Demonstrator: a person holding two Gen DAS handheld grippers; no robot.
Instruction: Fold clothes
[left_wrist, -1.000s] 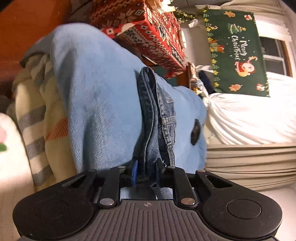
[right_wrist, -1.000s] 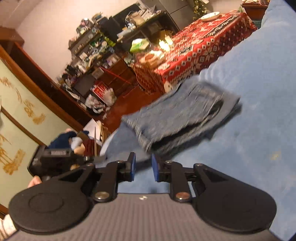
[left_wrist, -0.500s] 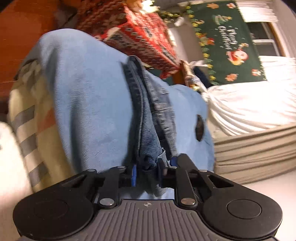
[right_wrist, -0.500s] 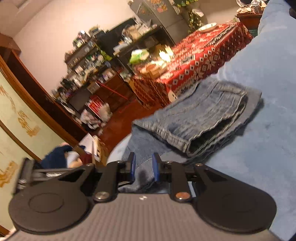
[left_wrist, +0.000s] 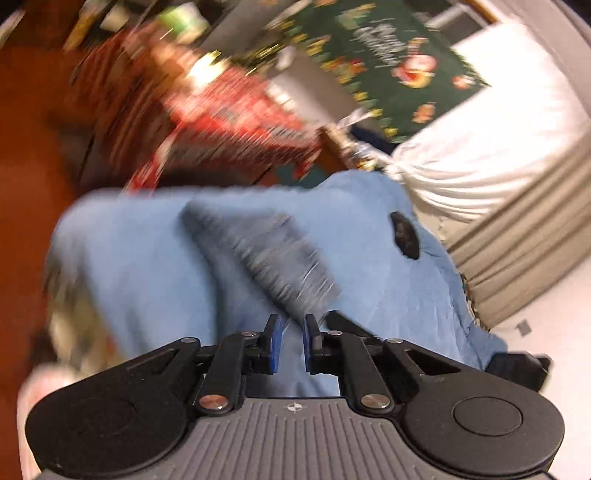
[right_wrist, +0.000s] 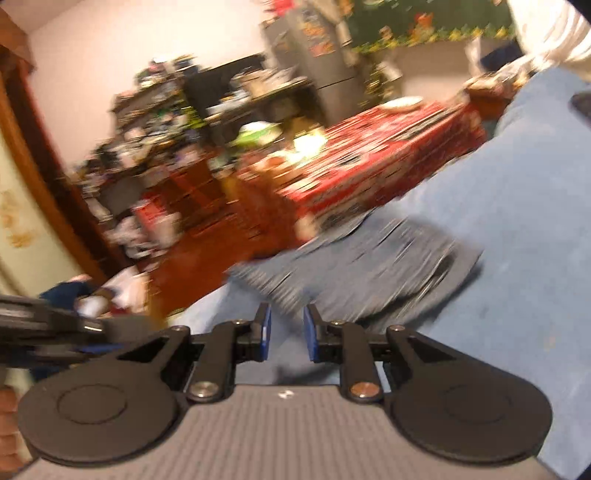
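Observation:
Folded blue jeans (left_wrist: 266, 251) lie flat on a light blue blanket (left_wrist: 140, 266), blurred by motion. Just short of their near edge, my left gripper (left_wrist: 291, 334) is open with a narrow gap, and only blanket shows between its blue pads. In the right wrist view the same jeans (right_wrist: 369, 269) rest on the blanket (right_wrist: 517, 229) ahead of my right gripper (right_wrist: 287, 325). That gripper is open with nothing between its fingers. The left gripper's body (right_wrist: 37, 325) shows at the left edge of that view.
A small black object (left_wrist: 405, 234) lies on the blanket beyond the jeans. Behind stand a table with a red patterned cloth (right_wrist: 388, 155), cluttered shelves (right_wrist: 166, 122), a green Christmas banner (left_wrist: 388, 62) and a white bundle (left_wrist: 480, 147). A striped cloth (left_wrist: 74, 314) hangs at the blanket's left edge.
My left gripper has let go of the jeans, which now lie flat on the blanket. Both grippers have pulled back from the jeans and swung, blurring the views.

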